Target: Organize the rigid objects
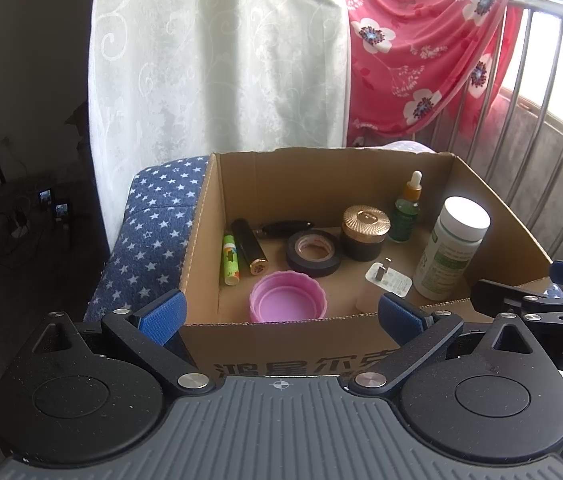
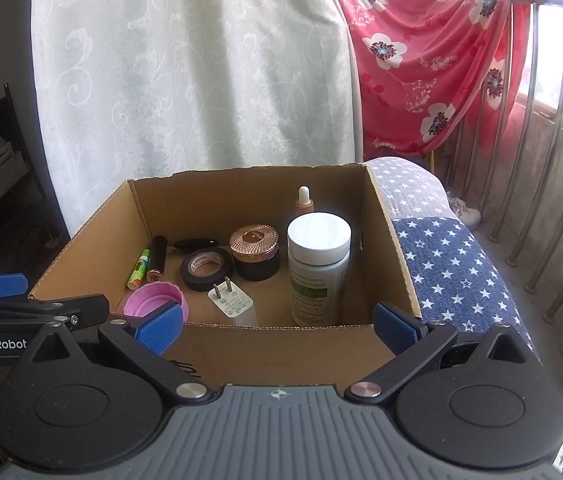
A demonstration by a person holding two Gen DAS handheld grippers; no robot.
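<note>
An open cardboard box [image 1: 201, 216] [image 2: 397, 256] sits on a star-patterned cushion. In it lie a pink cap [image 1: 287, 297] [image 2: 153, 298], black tape roll [image 1: 313, 253] [image 2: 206, 269], dark jar with a copper lid [image 1: 365, 232] [image 2: 255, 251], white pill bottle [image 1: 451, 246] [image 2: 317, 268], dropper bottle [image 1: 407, 210] [image 2: 304, 199], white charger plug [image 1: 385, 282] [image 2: 231, 301], black tube [image 1: 248, 246] [image 2: 157, 258] and green lip balm [image 1: 230, 259] [image 2: 139, 269]. My left gripper [image 1: 281, 316] and right gripper [image 2: 277, 322] are both open and empty, just before the box's near wall.
The blue and white star cushion [image 1: 149, 236] [image 2: 453, 264] carries the box. A white curtain [image 1: 217, 60] hangs behind it. A red floral cloth [image 2: 433, 56] drapes over a metal railing [image 2: 541, 160] on the right. Cables lie on the dark floor [image 1: 21, 232] at left.
</note>
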